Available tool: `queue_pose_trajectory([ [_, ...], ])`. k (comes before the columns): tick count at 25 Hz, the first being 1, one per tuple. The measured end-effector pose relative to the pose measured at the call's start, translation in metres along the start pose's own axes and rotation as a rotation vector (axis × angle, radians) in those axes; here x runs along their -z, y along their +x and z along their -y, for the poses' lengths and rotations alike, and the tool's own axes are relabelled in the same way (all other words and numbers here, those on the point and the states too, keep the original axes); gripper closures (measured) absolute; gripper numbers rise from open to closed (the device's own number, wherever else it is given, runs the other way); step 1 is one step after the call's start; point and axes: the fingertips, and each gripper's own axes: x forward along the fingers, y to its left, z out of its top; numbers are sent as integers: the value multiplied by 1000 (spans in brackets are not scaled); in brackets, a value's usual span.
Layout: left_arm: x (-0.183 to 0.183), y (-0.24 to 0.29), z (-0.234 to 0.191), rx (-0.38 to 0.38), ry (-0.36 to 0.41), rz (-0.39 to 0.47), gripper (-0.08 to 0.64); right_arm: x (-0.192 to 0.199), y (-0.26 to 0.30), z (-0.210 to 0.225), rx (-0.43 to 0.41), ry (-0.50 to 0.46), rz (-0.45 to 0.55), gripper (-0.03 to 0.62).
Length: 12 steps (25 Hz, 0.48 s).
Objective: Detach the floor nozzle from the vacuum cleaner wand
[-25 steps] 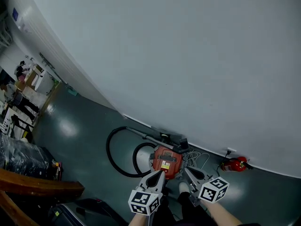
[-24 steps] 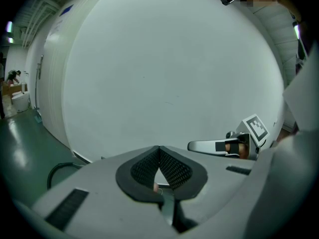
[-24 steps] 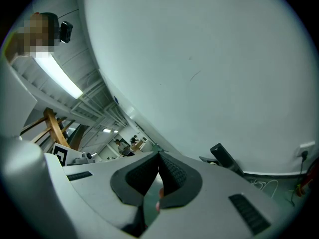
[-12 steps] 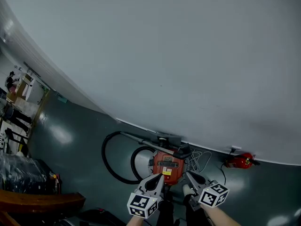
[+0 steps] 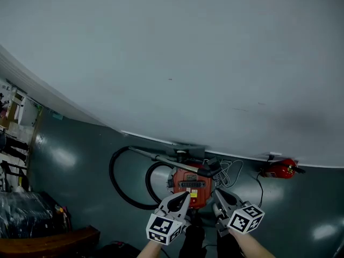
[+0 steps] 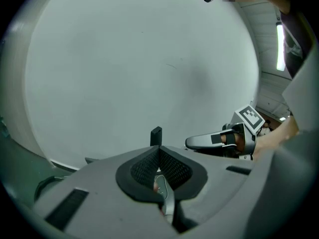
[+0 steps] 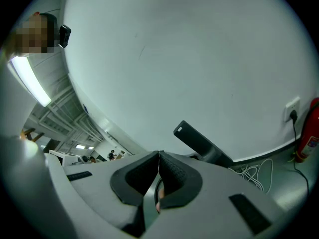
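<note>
vacuum cleaner (image 5: 190,185): red canister on the dark floor (image 5: 80,176), at the foot of a pale wall (image 5: 188,63), just beyond both tongs.
hose (image 5: 114,183): black, looped on the floor to the left of the canister.
wand (image 5: 161,158): grey tube, low along the foot of the wall, running from the far left toward the far side of the canister.
floor nozzle (image 5: 188,150): apparently the flat grey piece against the wall, on the far side of the canister at the wand's end; too small in the head view to confirm the joint.
cable (image 5: 230,172): white, coiled to the right of the canister.
fire extinguisher (image 5: 280,169): red, further right, against the wall.
left tongs (image 5: 186,196): closed pad against pad, empty; on the near side of the canister, apart from it.
right tongs (image 5: 216,193): likewise closed and empty, just to the right of the left pair.
step in hand: approach only, nothing gripped yet.
handling advised: open both pairs before reaching in; clamp one on the wand close to the joint, the other on the nozzle's neck; look for a release catch first; pull straight along the tube's line, with a slight twist if stiff; avoid levering sideways; keep clear of hose and cable.
</note>
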Motion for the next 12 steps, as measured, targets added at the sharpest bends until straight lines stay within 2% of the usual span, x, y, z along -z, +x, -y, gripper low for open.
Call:
queue_pose_trajectory([
  [9, 38, 54, -36, 116, 182, -48, 554, 34, 38, 52, 72, 85, 55, 569],
  [12, 54, 74, -46, 159, 233, -74, 547, 44, 49, 72, 104, 117, 69, 549],
])
